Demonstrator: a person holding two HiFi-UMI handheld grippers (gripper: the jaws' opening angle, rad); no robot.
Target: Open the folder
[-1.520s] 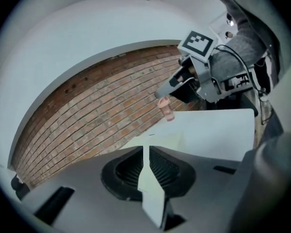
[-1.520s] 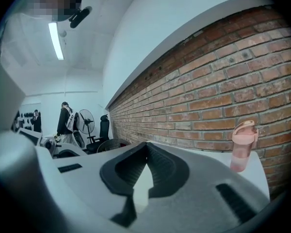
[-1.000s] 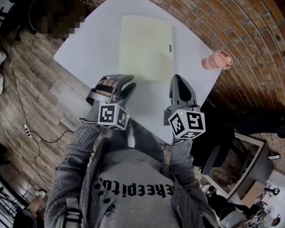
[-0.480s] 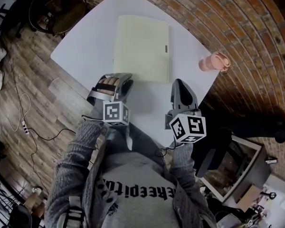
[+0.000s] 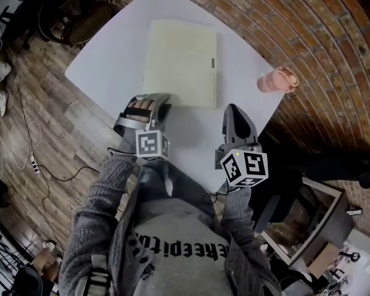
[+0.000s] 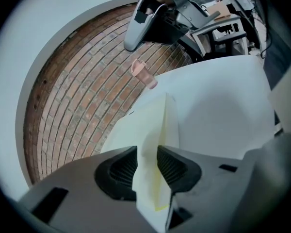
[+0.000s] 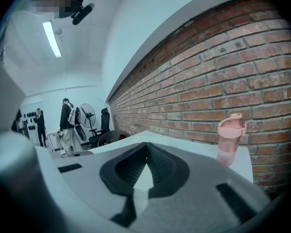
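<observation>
A pale yellow folder lies closed on the white table. My left gripper, turned on its side, is at the folder's near edge. In the left gripper view the folder has its edge running between the ribbed pads, and the left gripper stands nearly closed around it. My right gripper hovers over bare table just right of the folder's near corner. In its own view the right gripper has its pads touching and nothing between them.
A pink drinking bottle stands near the table's right edge, also visible as the bottle against the brick wall. A dark chair sits at the far left corner. Cables trail over the wooden floor to the left.
My left gripper has crept forward onto the folder's near edge. The right gripper has hardly moved. The view has shifted slightly.
</observation>
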